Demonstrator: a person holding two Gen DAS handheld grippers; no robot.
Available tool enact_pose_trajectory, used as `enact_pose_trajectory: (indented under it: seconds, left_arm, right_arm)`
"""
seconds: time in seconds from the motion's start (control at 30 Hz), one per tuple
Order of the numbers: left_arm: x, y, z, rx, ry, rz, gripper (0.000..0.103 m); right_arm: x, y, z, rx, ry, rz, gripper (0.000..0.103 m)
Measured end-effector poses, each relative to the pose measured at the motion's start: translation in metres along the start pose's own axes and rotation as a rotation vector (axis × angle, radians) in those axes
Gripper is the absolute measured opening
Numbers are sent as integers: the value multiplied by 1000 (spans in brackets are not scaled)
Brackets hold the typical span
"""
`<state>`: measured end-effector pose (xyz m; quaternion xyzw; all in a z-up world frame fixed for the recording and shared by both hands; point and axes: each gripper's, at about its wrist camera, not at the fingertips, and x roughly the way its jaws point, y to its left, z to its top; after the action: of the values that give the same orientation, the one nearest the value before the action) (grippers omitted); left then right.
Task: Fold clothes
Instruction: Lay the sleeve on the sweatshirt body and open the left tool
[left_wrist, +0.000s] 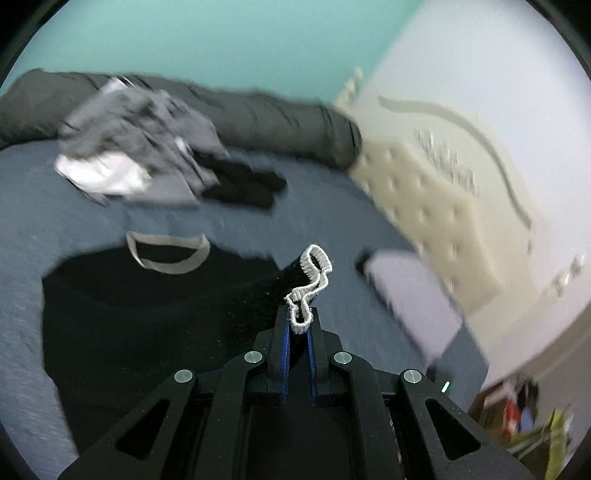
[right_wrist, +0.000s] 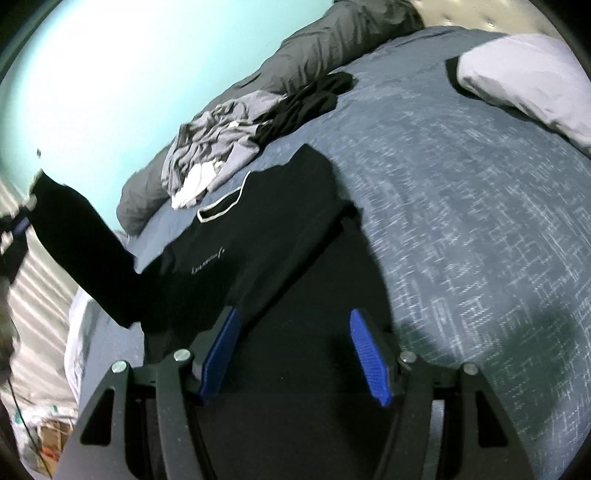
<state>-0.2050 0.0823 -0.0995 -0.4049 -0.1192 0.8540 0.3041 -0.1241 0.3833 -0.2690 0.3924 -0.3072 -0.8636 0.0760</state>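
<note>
two close wrist views, shared bed

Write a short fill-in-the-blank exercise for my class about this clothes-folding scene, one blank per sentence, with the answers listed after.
1. The left gripper is shut on the sleeve's ____ ribbed cuff.
2. The black shirt lies spread on a ____ bedspread.
3. The right gripper has its jaws ____, with nothing pinched between them.
4. The shirt's neckline is trimmed in ____.

Answers: white; blue; open; grey
</note>
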Motion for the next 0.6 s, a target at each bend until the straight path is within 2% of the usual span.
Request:
enact_pose_trajectory:
  seconds: [0.1, 0.13, 0.2, 0.23, 0.27, 0.33, 0.53, 0.6]
  left_arm:
    - [52, -12, -35, -1, 121, -13, 9]
    - [61, -12, -44, -6, 140, -11, 9]
    - [79, -12, -64, -18, 176, -7, 17]
    - [87, -12, -74, -23, 194, -5, 29]
    - [88, -10, -81, -34, 193, -12, 46]
    - [80, -5, -89, -48, 180, -17, 55]
    - [43, 48, -109, -97, 130, 67, 55]
    - [29, 72, -120, -130, 116, 116, 55]
  right_arm:
    - [-1, -5, 0, 36, 13, 42, 63]
    - [-1, -5, 1, 36, 14, 42, 63]
    - [-2, -6, 1, 32, 16, 36, 63]
    - [-1, -6, 1, 33, 18, 36, 63]
    - [-1, -7, 1, 35, 20, 38, 63]
    - [1, -8, 1, 42, 26, 42, 63]
    - [9, -8, 0, 41, 56, 39, 63]
    - [11, -8, 0, 42, 61, 32, 63]
